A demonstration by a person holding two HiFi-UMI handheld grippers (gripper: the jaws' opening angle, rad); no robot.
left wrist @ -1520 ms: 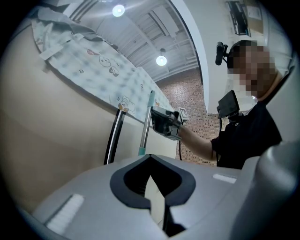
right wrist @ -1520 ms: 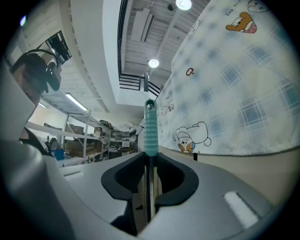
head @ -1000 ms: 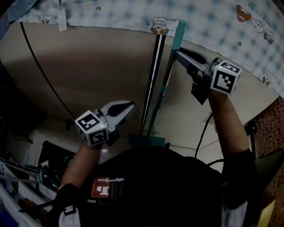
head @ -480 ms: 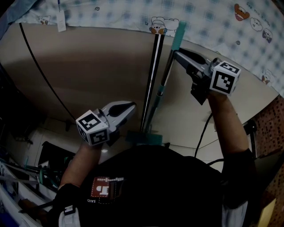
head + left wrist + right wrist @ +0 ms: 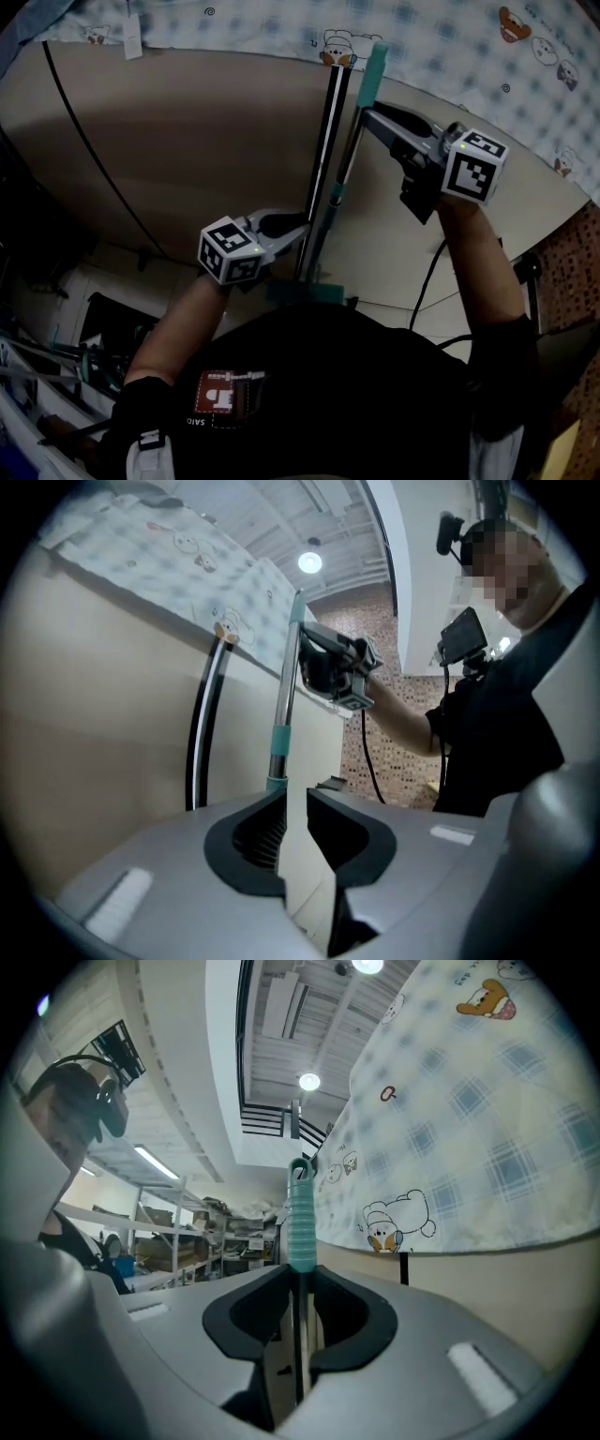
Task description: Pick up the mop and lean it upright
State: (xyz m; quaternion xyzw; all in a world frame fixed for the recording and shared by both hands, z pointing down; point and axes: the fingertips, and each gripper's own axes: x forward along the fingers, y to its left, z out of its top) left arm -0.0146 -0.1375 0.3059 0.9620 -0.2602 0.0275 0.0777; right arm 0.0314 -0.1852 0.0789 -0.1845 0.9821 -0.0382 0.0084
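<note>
Position: mop (image 5: 339, 178) near-upright, close to wall (image 5: 187, 141), contact unclear. Right gripper (image 5: 367, 112) pinching pole high up. Left gripper (image 5: 302, 225) jaws opening, empty, beside lower pole. Hazard: left gripper bump swings pole along wall; single high grip permits slip, topple.

You're in a black short-sleeved tee (image 5: 375, 394), red-and-white patch (image 5: 223, 396) on the front, black camera gear (image 5: 451, 532) on your head. Your left gripper (image 5: 298, 225), jaws opening with nothing between them, and right gripper (image 5: 367, 114) are smooth grey shells with black ribbed pads (image 5: 258, 832), each carrying a white cube (image 5: 232, 262) of black square markers. A thin black cable (image 5: 427, 281) trails from the right one.
</note>
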